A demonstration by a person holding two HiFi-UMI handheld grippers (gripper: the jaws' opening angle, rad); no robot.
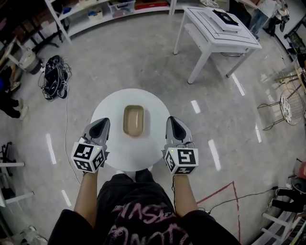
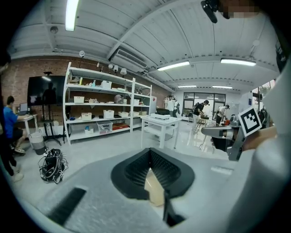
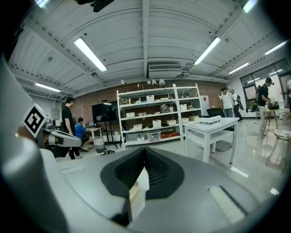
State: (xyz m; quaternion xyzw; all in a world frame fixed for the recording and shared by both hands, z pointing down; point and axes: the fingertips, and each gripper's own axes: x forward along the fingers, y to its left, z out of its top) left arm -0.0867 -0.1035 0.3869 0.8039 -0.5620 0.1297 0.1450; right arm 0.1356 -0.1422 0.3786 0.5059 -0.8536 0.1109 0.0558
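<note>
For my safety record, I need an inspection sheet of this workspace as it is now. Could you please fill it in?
Surface: round white table, with the tub at its middle.
Job's things: one tan tub, looks empty.
Clutter: nothing seen on the table.
Grippers: left gripper and right gripper flank the tub without touching it; both pairs of jaws are together, with nothing between them.
Cables: tangled bundle on the floor; thin cable runs past the table.
Surroundings: square white table, shelves, wire chair.
</note>
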